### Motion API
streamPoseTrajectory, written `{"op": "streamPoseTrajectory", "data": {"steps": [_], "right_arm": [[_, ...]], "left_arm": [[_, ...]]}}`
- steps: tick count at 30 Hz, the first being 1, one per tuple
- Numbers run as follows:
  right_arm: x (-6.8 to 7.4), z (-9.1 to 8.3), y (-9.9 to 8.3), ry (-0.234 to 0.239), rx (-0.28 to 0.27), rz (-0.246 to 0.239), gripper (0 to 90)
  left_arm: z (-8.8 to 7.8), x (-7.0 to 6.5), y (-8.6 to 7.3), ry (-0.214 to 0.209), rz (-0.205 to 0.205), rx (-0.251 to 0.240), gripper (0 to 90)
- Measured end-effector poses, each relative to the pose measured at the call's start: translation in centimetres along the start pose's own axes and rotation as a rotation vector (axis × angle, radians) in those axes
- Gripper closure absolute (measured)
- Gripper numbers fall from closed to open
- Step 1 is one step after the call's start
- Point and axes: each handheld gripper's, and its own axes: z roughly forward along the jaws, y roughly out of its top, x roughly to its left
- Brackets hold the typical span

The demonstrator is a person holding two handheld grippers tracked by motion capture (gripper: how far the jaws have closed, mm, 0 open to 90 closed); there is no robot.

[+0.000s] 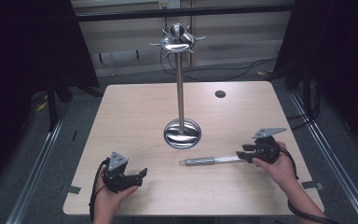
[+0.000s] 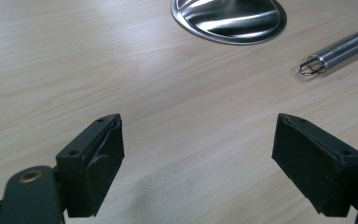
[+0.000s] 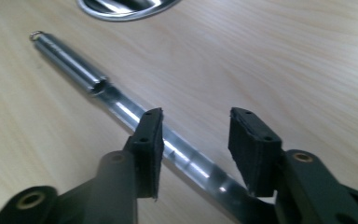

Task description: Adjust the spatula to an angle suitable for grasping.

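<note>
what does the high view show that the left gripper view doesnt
High view alone: the stand's tall pole with its hooked top, the table's whole outline with a dark round hole, both hands, and the right gripper at the far end of the metal utensil.

Left gripper view alone: a close look at the left gripper, its jaws wide apart with bare wood between them.

Both: the stand's round shiny base, the utensil's handle end with its wire hanging loop, and the light wooden table.

Both grippers point(image 1: 144, 173) point(image 1: 243, 154) agape — hand-held
</note>
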Motion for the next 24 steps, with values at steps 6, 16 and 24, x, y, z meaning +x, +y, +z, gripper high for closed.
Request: {"op": "streamPoseTrajectory", "data": {"steps": [6,16,24], "right_arm": [[1.4,1.1,0.6,0.079,0.013,-0.063,41.6],[3.6,3.3,2.0,0.137,0.100,-0.218,35.0],[3.5,5.0,1.9,0.155,0.189,-0.259,34.1]], "left_arm": [[0.1,0.1,0.1,0.002,-0.003,-0.005,16.7],[0.8,-0.1,0.5,-0.014,0.011,0.004,16.9],[0.7,0.2,0.5,-0.007,0.006,0.003,17.1]]}}
